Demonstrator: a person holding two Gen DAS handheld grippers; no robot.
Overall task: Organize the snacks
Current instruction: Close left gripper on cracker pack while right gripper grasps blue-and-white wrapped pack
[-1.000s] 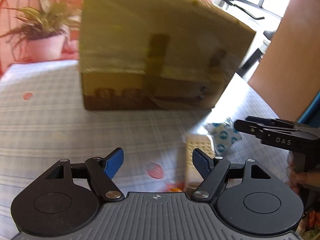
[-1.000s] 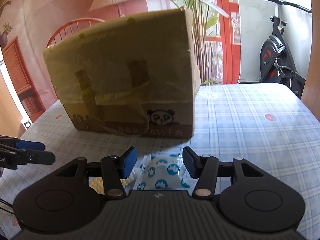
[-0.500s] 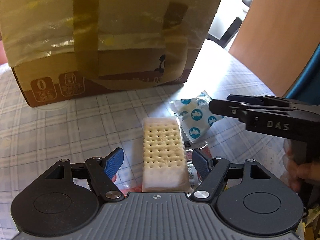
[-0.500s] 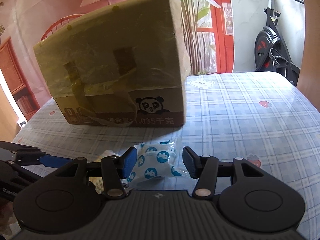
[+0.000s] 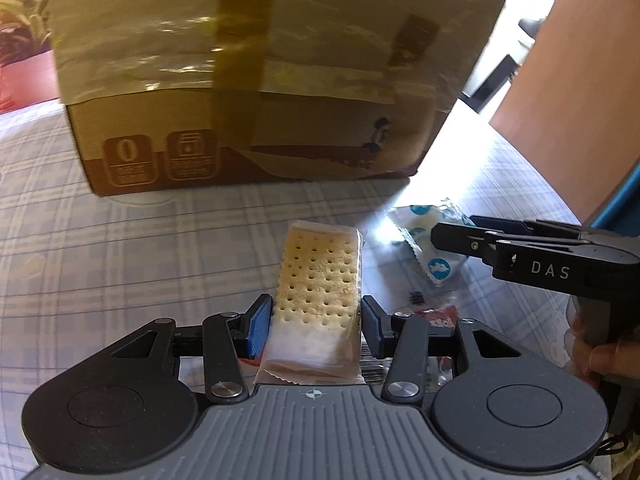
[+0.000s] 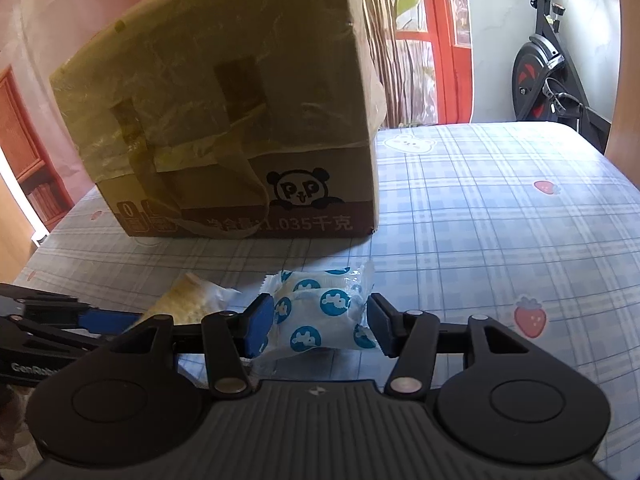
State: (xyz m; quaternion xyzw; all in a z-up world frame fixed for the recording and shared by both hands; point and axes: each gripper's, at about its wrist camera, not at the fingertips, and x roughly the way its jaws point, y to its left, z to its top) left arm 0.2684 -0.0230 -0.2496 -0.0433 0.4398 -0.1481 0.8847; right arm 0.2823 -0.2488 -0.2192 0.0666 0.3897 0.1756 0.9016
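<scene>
On the table (image 6: 500,208) we see the cardboard box (image 6: 224,120) standing behind two snacks; the cracker packet (image 5: 320,276) lies left of the wrapped pastry (image 6: 320,316), just beside it.

table: blue-and-white plaid tablecloth with strawberry prints (image 6: 500,216) | background right: black exercise bike with red flywheel (image 6: 548,80) — standing past the table's far edge | behind table: tall green plant with dried stalks (image 6: 404,60) | far left: potted plant in pink pot (image 5: 20,40) — blurred
</scene>
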